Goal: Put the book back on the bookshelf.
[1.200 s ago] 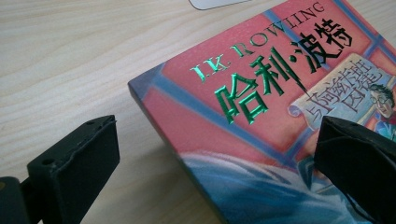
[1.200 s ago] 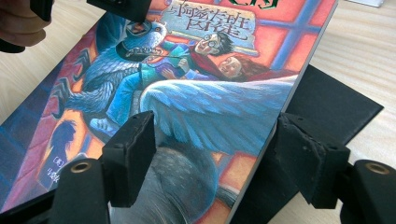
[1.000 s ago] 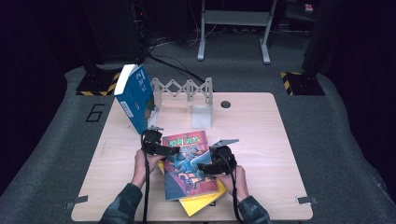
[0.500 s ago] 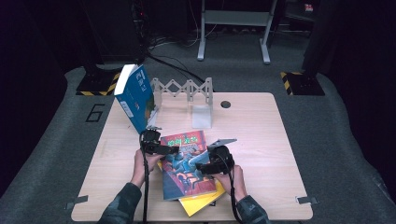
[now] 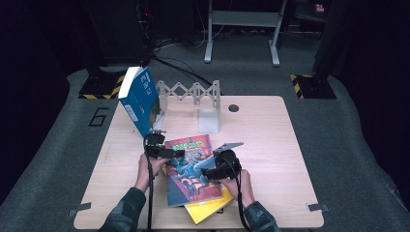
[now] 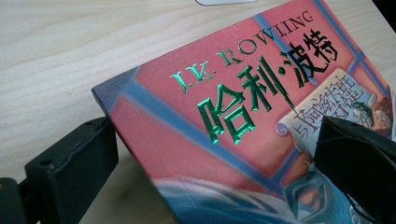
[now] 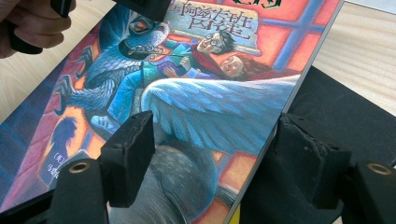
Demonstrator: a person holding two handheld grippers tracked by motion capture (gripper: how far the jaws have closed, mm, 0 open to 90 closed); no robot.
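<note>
- The left tongs [image 5: 175,153] sit at the far left corner of the red book [image 5: 193,169], one jaw on the cover and the other against the spine side.
- In the left gripper view the red book [image 6: 243,121] fills the gap between the two black jaws: the left jaw meets the spine edge and the right jaw lies over the printed cover, so these tongs are clamped on the book's corner.
- The right tongs [image 5: 209,172] reach in from the book's right edge, about halfway along it.
- In the right gripper view the right tongs [image 7: 212,163] straddle that edge: one jaw rests on the cover picture, the other stands under or just beside the page edge, over a dark surface. Whether the pads actually press on the book I cannot tell.
- The book's right edge looks lifted off the worktop [image 5: 270,140], the cover tilting up toward the right tongs.
- Under the near end of the red book, between the two forearms, lies a yellow book [image 5: 208,209], flat on the worktop.
- Beyond the left tongs a blue book [image 5: 140,99] stands upright, leaning at the left end of a grey folding rack [image 5: 193,92].
- A white bookend [image 5: 209,120] stands beyond both tongs, near the red book's far edge.
</note>
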